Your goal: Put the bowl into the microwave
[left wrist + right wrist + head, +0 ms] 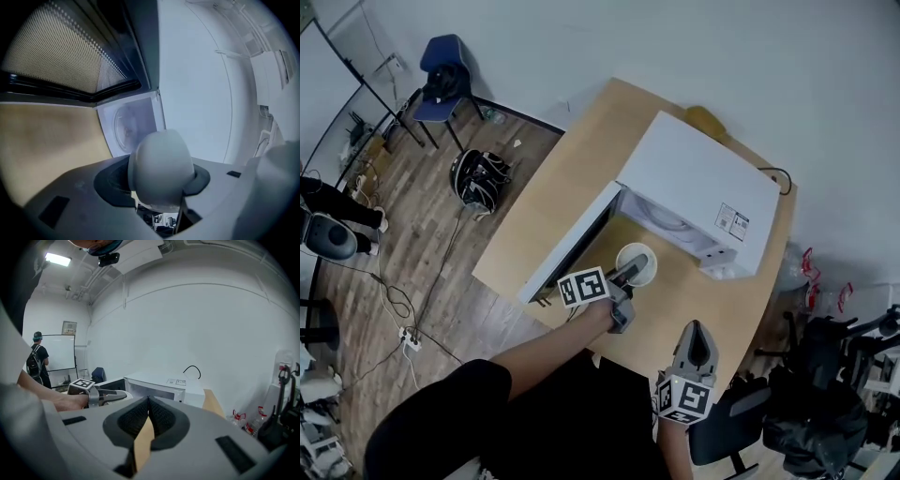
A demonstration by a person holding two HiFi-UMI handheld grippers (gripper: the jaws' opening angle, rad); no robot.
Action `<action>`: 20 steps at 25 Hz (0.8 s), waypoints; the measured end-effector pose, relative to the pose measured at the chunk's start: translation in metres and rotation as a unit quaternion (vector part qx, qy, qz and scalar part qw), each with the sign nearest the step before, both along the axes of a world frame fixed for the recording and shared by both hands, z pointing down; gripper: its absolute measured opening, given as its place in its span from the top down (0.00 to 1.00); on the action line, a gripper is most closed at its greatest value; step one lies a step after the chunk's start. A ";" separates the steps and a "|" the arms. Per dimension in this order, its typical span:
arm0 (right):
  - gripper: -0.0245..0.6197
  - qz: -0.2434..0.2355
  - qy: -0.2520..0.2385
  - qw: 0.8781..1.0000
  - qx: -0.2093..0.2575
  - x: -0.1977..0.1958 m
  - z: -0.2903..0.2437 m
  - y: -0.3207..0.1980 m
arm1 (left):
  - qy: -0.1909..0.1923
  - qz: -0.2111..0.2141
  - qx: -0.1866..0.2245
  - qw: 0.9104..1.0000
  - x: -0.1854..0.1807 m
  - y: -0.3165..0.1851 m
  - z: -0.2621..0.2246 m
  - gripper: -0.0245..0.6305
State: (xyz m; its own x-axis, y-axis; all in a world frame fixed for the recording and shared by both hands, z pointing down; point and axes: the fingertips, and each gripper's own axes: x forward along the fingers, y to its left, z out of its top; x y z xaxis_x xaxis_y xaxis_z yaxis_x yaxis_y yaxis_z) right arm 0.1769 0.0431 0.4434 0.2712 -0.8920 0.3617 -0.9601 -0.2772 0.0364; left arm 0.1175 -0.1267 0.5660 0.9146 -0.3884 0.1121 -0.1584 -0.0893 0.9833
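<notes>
- Head view: a white microwave (698,183) stands on a wooden table (572,178), with its door (572,246) swung open to the left.
- Head view: the left gripper (630,272) is clamped on a white bowl (639,261), mouth up, just in front of the open cavity and not inside it.
- Head view: the right gripper (697,330) hangs near the table's near edge, well apart from the bowl.
- Left gripper view: both pads press on the bowl's pale outer wall. Beyond it are the lit cavity with its round turntable (127,124) and the door's mesh window at upper left.
- Right gripper view: the jaws are pressed together with nothing between them. The microwave sits ahead and the left gripper is at left. A person (37,359) stands by a whiteboard (58,351) far behind.
</notes>
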 end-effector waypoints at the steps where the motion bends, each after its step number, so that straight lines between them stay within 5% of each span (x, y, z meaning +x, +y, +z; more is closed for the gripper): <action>1: 0.87 -0.002 -0.002 1.000 0.000 0.004 0.002 -0.004 | -0.003 -0.005 -0.002 1.000 0.006 -0.008 0.006 0.64; 8: 0.87 -0.044 -0.008 0.999 -0.014 0.026 0.014 -0.030 | -0.028 -0.033 -0.019 0.999 0.049 -0.054 0.046 0.64; 12: 0.87 -0.041 -0.021 0.999 -0.027 0.051 0.026 -0.040 | -0.015 -0.025 -0.021 0.999 0.086 -0.076 0.060 0.64; 20: 0.87 -0.054 -0.031 0.997 -0.044 0.064 0.047 -0.056 | -0.049 -0.007 -0.018 0.999 0.115 -0.102 0.094 0.64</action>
State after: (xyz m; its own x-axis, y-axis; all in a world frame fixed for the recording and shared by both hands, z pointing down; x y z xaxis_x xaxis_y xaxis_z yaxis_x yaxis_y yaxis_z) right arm 0.2408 -0.0133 0.4900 0.1493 -0.8787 0.4534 -0.9855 -0.1695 -0.0040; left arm 0.2321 -0.2287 0.6603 0.8931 -0.3949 0.2155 -0.2556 -0.0511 0.9654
